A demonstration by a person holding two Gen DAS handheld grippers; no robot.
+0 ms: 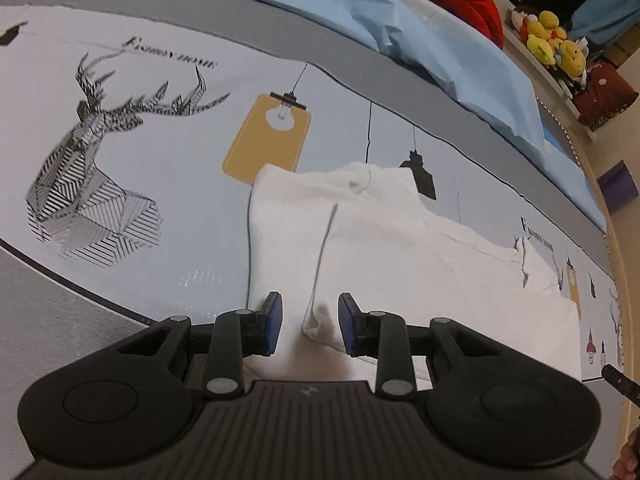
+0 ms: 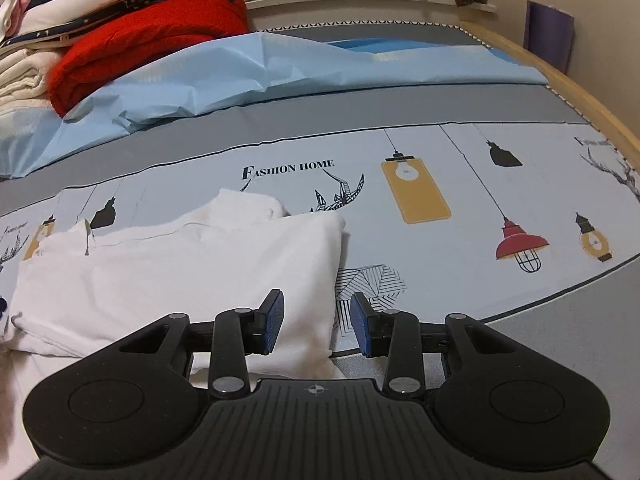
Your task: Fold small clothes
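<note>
White garment (image 1: 384,240), partly folded, lies flat on the printed bedsheet (image 1: 168,184) in front of me, with a light-blue sheet (image 2: 248,76) and a red blanket (image 2: 152,36) bunched farther back on the bed. My left gripper (image 1: 310,326) hangs over the garment's near fold, jaws apart and pinching nothing. My right gripper (image 2: 317,326) sits at the garment's right edge, jaws likewise parted, one finger over cloth, the other over the bedsheet.
</note>
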